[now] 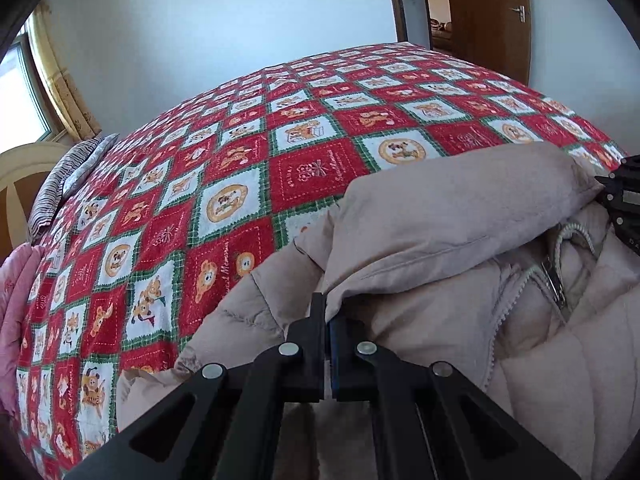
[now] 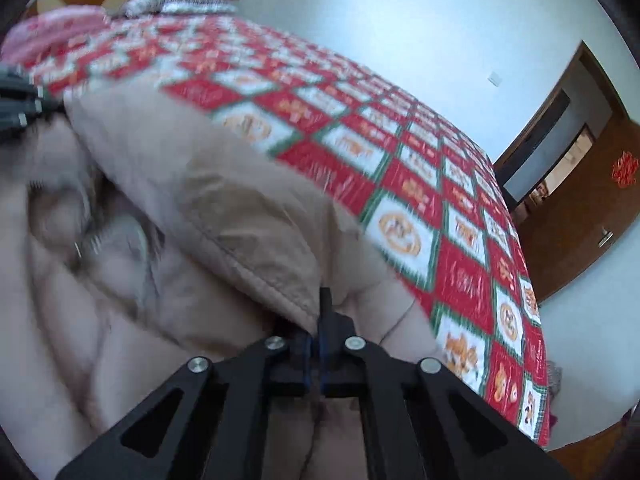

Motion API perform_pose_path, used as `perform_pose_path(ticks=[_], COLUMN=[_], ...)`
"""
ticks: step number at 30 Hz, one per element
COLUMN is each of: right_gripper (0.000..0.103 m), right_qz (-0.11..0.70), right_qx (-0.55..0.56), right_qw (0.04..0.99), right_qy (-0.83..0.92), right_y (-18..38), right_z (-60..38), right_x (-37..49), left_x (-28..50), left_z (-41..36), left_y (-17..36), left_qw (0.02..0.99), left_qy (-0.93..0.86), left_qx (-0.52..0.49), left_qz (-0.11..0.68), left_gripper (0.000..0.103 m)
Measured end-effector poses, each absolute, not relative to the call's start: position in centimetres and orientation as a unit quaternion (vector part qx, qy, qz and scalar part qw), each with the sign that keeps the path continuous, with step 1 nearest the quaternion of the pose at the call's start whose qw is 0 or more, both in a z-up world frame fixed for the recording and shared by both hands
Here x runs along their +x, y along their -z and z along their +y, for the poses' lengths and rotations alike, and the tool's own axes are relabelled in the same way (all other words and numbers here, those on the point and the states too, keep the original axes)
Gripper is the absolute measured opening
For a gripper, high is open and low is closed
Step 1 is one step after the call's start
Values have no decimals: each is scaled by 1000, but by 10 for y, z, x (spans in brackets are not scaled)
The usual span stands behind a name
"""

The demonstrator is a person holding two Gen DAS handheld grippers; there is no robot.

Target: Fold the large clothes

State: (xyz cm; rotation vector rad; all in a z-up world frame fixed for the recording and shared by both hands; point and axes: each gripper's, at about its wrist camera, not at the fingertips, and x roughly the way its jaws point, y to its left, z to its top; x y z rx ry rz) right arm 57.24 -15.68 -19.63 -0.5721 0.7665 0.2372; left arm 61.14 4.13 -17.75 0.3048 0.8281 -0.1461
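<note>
A large beige puffer jacket [image 1: 540, 360] lies on the bed with its zipper [image 1: 554, 280] facing up and its hood [image 1: 440, 220] raised in a fold. My left gripper [image 1: 326, 312] is shut, its jaws pressed together on the hood's left edge. In the right wrist view, which is blurred, the right gripper [image 2: 323, 308] is shut on the hood's [image 2: 200, 184] other edge. Each gripper shows in the other's view: the right gripper [image 1: 624, 196] at the far right, the left gripper [image 2: 16, 104] at the far left.
The bed has a red, white and green checked cover [image 1: 280, 128] spread flat beyond the jacket. A striped pillow [image 1: 68, 180] and pink bedding [image 1: 16, 280] lie at the headboard end. A wooden door [image 1: 488, 12] stands open past the bed's far corner.
</note>
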Motion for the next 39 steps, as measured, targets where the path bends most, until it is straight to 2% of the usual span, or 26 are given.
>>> perform_pose_path(ticks=[3,12,13,15,16,17,20,22,25,28,30,32,39], right_gripper=[3,3,3,3,3,3,4,4,6,7,11,22,31], right_qz=[368,373,373,372,372,371,371,374,380,384,387,385,344], right_qx=[-260,-226,-230,-237,-238,-241,-237,-222,-213,-216,-199,-179,-28], right_qw=[887,894,893,892,892,892,893,894,893,890,891,896,930], right_qy=[-100,-101,-99,-95,-94,-93,-95,-104,-115,-119,-127,-130,-125], right_y=[197,203,204,206,206,207,206,203,200,198,189,175,111], right_z=[-156,-164,-162,-159,-159,-159,-161,-165,-168,-169,-174,-182,-188], right_x=[575,577,576,577,577,577,576,576,576,573,569,561,540], left_x=[596,566,570,587,595,601,621,637,657,669,665,659,660], left_z=[31,43,43,44,44,43,34,18,-11,-25,-22,-14,-12], left_y=[173,118,114,108,105,101,98,102,122,156,171,175,185], left_qw=[907,939,941,945,947,953,955,950,943,912,900,899,900], left_qy=[54,52,43,25,7,-1,7,10,9,-29,-33,-21,-15], left_qx=[181,133,125,95,78,56,14,22,92,173,184,174,155], left_qz=[375,314,311,313,310,298,296,311,319,372,394,401,406], left_gripper=[2,3,7,46,86,98,98,98,98,98,98,98,98])
